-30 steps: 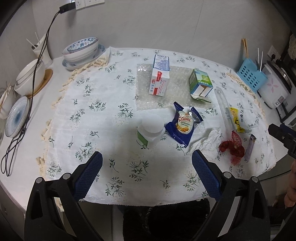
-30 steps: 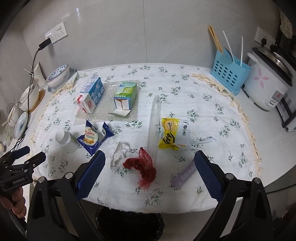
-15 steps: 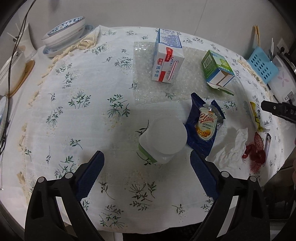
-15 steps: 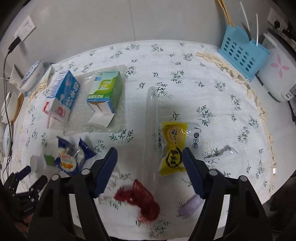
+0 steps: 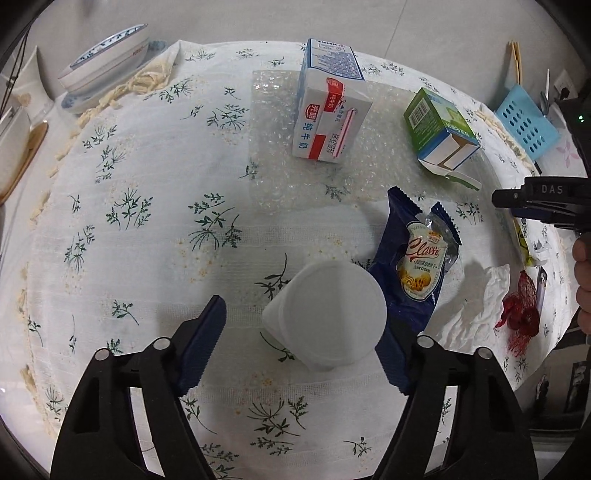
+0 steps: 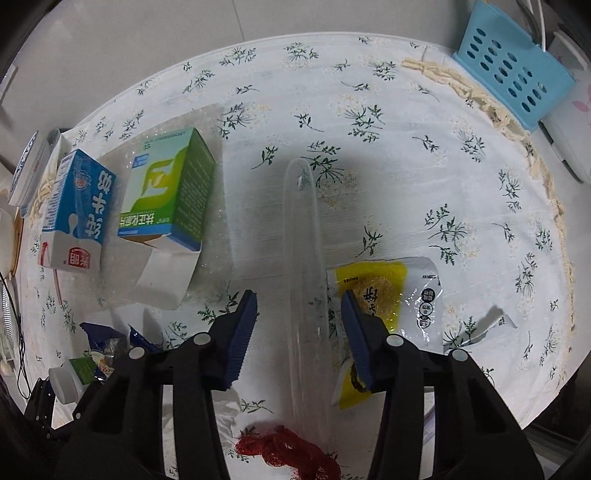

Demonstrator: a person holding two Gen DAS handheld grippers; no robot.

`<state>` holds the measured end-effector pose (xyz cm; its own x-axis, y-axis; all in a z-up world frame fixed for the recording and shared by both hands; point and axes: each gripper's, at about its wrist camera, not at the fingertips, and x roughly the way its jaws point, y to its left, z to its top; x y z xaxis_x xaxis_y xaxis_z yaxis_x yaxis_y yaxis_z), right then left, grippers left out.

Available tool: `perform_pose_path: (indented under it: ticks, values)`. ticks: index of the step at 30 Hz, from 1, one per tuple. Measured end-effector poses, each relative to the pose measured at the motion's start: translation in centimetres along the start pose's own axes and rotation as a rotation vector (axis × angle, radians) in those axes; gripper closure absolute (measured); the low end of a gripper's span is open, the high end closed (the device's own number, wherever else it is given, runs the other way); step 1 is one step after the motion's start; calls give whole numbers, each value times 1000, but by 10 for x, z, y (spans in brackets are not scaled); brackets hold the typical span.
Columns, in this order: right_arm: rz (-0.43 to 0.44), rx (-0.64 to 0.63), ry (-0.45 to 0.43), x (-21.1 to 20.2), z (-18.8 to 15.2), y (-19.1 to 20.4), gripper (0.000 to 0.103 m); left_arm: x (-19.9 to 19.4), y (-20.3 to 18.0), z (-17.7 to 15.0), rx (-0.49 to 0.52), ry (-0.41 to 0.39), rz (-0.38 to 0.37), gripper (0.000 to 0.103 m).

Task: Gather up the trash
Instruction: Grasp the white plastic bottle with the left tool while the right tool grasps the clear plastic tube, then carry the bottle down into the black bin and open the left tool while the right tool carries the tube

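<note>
Left gripper (image 5: 301, 345) closing, floral tablecloth (image 5: 147, 229), tiled wall (image 5: 229, 18)

My 2 wrist cameras look steeply down, close over the tablecloth (image 5: 147, 258); both views share the milk carton (image 5: 328, 114) and green box (image 6: 170, 195).
</note>
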<state>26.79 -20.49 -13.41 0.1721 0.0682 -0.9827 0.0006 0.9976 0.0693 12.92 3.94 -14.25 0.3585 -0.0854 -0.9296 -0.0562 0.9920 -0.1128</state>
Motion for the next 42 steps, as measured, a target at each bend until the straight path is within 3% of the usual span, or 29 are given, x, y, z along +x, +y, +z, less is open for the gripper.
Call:
perform_pose_path:
  ticks: [5,7,18,25,34,42]
  values:
    - [-6,-2,15,7,2,2,67,2,-1,3,-3,0,-16,44]
    - [-3,-4,16,10,3,0,75,2,-2,2,1,2,-20,51]
    - [28,40,-39,-1,4,-4,78,-5,4,-2,2,-7,-30,54]
    - [86,107,-183,-29,2,-15,78,-14,14,4,23,-19,-40,54]
    - [64,168,-401,-77,0,-9,78,-33,23,23,81,-59,-46,54]
    - [38,169,-506,-133,-33,-1,78,-66,18,35,143,-120,-108,54]
